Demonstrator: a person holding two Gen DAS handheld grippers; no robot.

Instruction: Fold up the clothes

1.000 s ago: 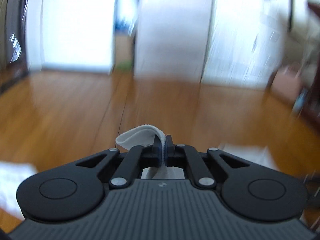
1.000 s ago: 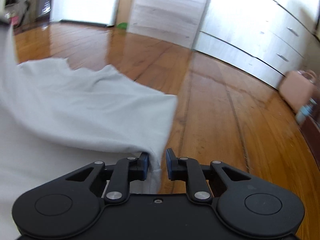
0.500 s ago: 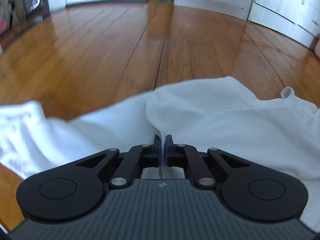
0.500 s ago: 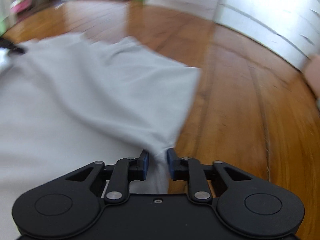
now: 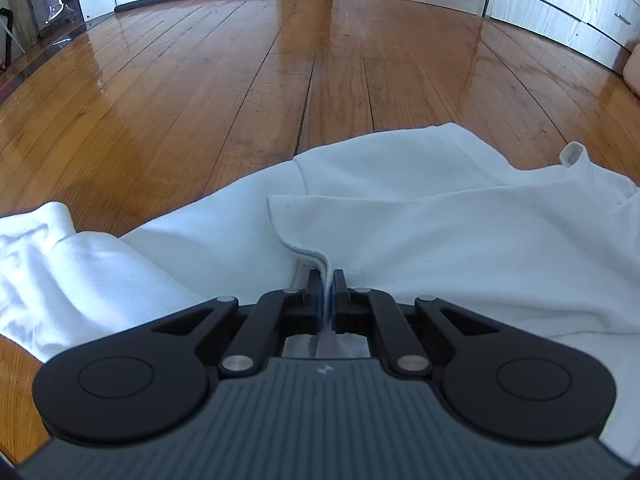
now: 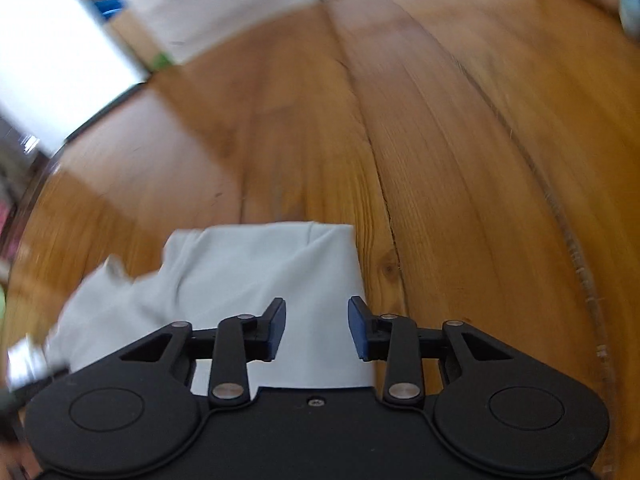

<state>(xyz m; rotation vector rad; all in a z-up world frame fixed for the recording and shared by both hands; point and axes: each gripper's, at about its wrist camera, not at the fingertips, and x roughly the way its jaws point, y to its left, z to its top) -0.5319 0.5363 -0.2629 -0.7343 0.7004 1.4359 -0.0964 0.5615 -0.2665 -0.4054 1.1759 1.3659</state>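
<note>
Left tool on shirt edge

The left gripper sits low and level, its two black fingers pressed together on a thin fold of the white garment that rises between the blue pads. The right gripper is tilted and blurred, its fingers spread wide apart with nothing between the pads, hanging above the cloth's edge.
</note>
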